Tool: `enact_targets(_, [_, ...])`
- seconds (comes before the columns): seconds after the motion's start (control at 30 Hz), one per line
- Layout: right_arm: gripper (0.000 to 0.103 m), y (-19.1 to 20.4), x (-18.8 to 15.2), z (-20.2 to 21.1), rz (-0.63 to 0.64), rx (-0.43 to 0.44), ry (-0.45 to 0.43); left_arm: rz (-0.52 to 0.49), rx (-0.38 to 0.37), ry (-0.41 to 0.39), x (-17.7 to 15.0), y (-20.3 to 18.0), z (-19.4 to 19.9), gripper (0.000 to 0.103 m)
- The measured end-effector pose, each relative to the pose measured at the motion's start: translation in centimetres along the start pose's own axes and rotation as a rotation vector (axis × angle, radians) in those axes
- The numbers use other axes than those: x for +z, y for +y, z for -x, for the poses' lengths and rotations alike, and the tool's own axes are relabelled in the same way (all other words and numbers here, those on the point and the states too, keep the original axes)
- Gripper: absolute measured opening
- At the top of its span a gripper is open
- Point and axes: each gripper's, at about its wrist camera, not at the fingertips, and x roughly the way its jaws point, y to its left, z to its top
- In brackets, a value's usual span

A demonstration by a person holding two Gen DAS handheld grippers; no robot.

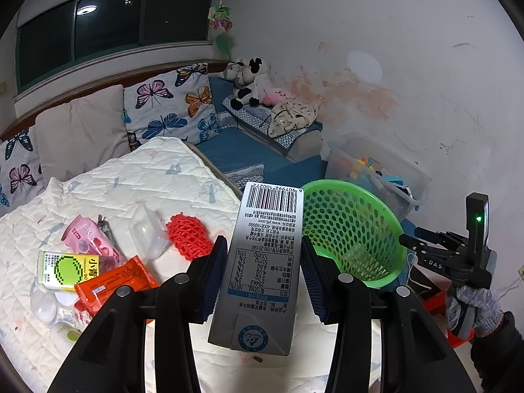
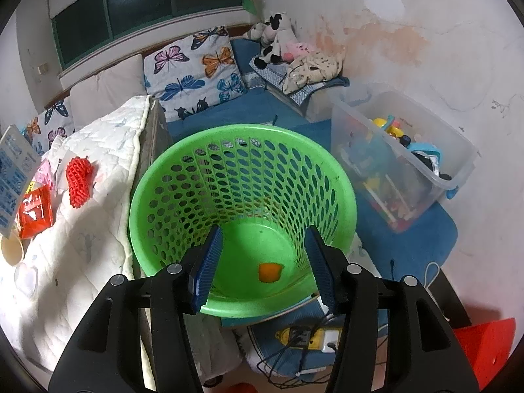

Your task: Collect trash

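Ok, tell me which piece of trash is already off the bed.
The grey milk carton, gripped by the left gripper; the red net and orange wrapper lie on the quilt.

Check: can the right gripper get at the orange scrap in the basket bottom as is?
Probably yes. The right gripper is open and empty above the green basket, and nothing covers the orange scrap.

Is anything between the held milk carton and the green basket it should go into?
Nothing visible blocks it. The milk carton sits in the left gripper beside the green basket, whose mouth is open; the right gripper hovers over it, empty.
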Motion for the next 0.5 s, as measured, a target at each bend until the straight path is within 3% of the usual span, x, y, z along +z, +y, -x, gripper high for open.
enact_targets(0.5, [0.067, -1.0, -0.2, 1.5, 0.003, 0.009, -0.037, -0.027, -0.024, 0.029, 0.9, -2.4, -2.2, 0.044])
